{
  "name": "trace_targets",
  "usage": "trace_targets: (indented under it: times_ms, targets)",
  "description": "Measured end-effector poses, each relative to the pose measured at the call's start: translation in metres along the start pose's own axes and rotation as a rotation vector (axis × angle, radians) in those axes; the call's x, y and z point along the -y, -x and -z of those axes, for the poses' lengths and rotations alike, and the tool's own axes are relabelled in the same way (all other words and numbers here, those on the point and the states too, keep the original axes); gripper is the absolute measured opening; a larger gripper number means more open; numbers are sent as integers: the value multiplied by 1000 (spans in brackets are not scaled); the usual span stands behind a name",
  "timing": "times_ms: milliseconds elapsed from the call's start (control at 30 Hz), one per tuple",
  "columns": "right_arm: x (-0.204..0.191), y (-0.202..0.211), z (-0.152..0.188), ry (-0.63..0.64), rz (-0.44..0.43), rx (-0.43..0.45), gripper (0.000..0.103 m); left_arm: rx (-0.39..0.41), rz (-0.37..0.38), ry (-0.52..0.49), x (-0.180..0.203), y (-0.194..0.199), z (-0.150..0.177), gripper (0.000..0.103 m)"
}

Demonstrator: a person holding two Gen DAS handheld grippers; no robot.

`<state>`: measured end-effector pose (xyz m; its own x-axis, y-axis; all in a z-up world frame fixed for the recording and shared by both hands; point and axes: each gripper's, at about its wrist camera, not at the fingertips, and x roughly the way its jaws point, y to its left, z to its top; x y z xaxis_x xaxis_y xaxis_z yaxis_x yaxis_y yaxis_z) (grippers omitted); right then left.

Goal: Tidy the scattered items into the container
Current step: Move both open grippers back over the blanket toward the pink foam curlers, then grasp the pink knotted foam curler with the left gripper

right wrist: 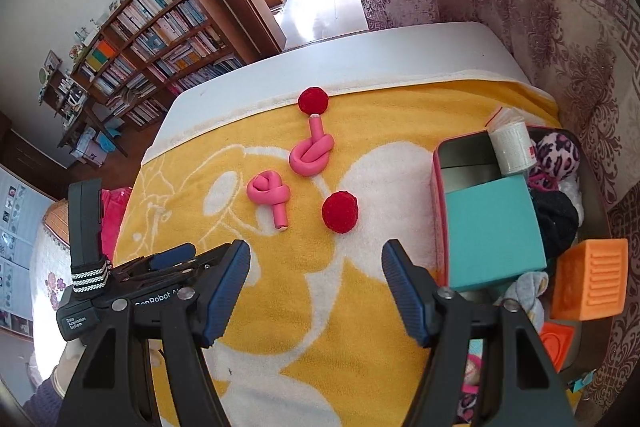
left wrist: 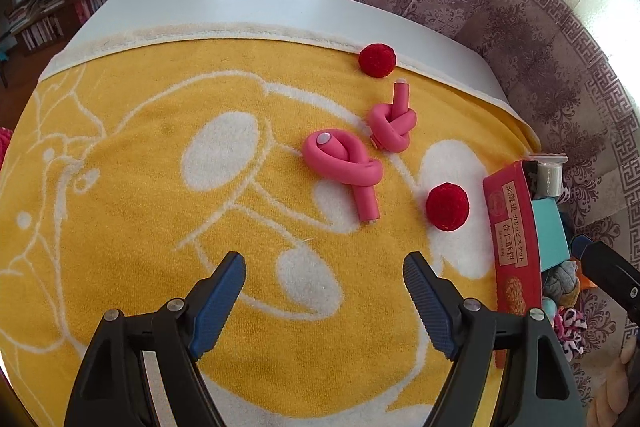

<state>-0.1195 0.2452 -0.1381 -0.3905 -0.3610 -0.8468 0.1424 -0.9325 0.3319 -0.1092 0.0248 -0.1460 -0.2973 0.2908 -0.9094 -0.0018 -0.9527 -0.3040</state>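
Clearly, both the left gripper (left wrist: pixel 324 279) and right gripper (right wrist: pixel 316 267) are held with jaws apart and empty above the yellow towel (right wrist: pixel 280 307). Two knotted pink foam rods (left wrist: pixel 344 165) (left wrist: pixel 394 125) and two red pompoms (left wrist: pixel 447 207) (left wrist: pixel 377 60) are left scattered, well apart from the tin (right wrist: pixel 440 195). All are judged light and soft; the rods are best pinched across the knot.

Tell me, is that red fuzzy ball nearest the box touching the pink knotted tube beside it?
Apart. In the right wrist view, yellow towel shows plainly between the near red ball and the near pink knotted tube; the left wrist view shows the same gap.
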Motion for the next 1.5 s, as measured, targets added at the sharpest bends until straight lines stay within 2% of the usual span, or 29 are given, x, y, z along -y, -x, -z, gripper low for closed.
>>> trace_targets:
  times_ms: [233, 367, 967, 1033, 1100, 1133, 1500]
  targets:
    - [-2, -12, -7, 12, 35, -17, 72, -15, 5, -25, 8, -30, -30, 83]
    - [-2, -21, -6, 29, 64, -31, 72, -15, -1, -79, 17, -41, -41, 83]
    - [2, -37, -11, 12, 77, -50, 72, -26, -25, -128, 23, -70, -59, 83]
    - [1, -38, -12, 10, 78, -51, 72, -12, -37, -149, 25, -71, -59, 82]
    - [2, -39, -13, 7, 79, -51, 72, 5, -56, -166, 27, -70, -58, 67]
    - [3, -40, -14, 4, 79, -51, 72, 7, -51, -169, 26, -69, -59, 65]
    - [-5, -57, -44, 27, 54, -35, 72, 58, -22, -131, 6, -37, -51, 65]
